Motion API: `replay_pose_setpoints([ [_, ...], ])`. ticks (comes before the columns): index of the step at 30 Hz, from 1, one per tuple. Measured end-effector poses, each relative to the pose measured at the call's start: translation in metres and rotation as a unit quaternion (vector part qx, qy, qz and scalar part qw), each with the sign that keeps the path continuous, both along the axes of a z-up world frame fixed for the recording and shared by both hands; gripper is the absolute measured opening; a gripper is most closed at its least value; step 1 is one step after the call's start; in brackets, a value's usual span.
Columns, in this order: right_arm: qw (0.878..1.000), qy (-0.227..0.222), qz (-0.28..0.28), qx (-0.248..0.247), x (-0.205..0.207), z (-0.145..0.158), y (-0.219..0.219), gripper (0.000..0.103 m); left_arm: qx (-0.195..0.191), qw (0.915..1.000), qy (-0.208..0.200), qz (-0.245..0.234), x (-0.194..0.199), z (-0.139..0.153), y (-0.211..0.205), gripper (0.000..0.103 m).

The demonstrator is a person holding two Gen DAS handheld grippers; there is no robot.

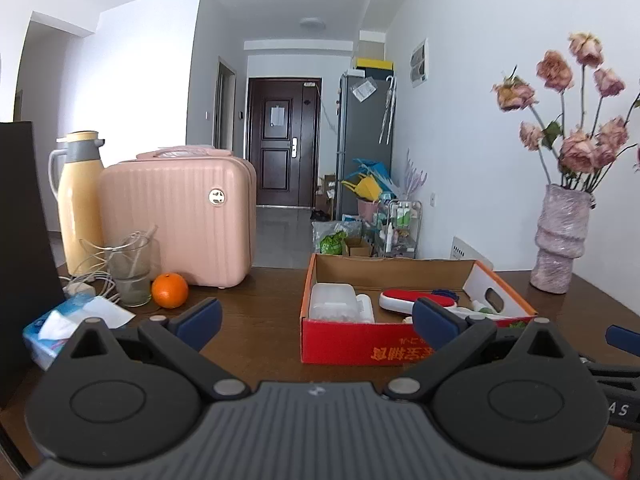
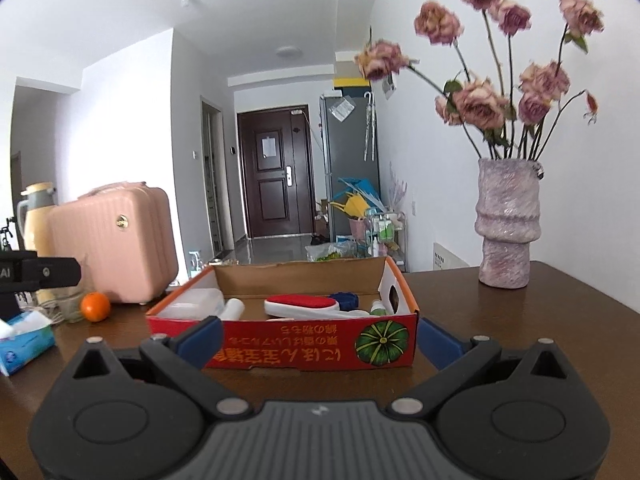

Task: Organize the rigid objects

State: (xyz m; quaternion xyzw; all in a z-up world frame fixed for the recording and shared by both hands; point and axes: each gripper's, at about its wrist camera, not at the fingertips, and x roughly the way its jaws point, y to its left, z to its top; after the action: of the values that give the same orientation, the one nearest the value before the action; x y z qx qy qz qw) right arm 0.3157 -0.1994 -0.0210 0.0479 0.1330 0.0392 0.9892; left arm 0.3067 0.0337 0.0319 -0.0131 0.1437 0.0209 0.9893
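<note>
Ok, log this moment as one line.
left hand-held gripper: open, empty | right hand-held gripper: open, empty | red cardboard box: holds items, on brown wooden table

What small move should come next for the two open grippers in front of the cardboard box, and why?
Probably ease the right gripper forward over the box toward the red and white brush. Both grippers are open and empty, the left gripper too, and the brush lies on top inside the box, nearest the middle, so it looks easiest to grasp first.
</note>
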Motion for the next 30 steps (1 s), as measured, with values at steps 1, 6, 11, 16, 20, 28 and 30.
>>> replay_pose_setpoints([
  [1, 1.0, -0.004, 0.001, 0.0, -0.011, 0.002, -0.001, 0.103, 0.0, 1.0, -0.003, -0.001, -0.009, 0.001, 0.001, 0.103],
  [6, 1.0, -0.014, 0.005, -0.005, -0.054, 0.008, -0.004, 0.103, 0.003, 0.9999, -0.013, -0.002, -0.051, 0.003, 0.007, 0.103],
  [11, 1.0, -0.024, 0.011, -0.014, -0.097, 0.015, -0.003, 0.103, 0.01, 0.9998, -0.017, 0.0, -0.089, 0.004, 0.01, 0.103],
  [16, 0.999, -0.03, 0.014, -0.02, -0.136, 0.021, -0.004, 0.103, 0.017, 0.9995, -0.025, 0.007, -0.125, 0.005, 0.014, 0.103],
  [20, 0.999, -0.029, 0.013, -0.025, -0.16, 0.022, -0.005, 0.103, 0.017, 0.9995, -0.027, 0.006, -0.149, 0.004, 0.018, 0.103],
  [28, 0.999, -0.024, 0.009, -0.026, -0.197, 0.021, -0.007, 0.103, 0.013, 0.9997, -0.011, 0.015, -0.183, -0.003, 0.024, 0.103],
  [30, 0.999, -0.021, 0.011, -0.024, -0.204, 0.02, -0.007, 0.103, 0.01, 0.9997, -0.015, 0.016, -0.193, -0.003, 0.026, 0.103],
])
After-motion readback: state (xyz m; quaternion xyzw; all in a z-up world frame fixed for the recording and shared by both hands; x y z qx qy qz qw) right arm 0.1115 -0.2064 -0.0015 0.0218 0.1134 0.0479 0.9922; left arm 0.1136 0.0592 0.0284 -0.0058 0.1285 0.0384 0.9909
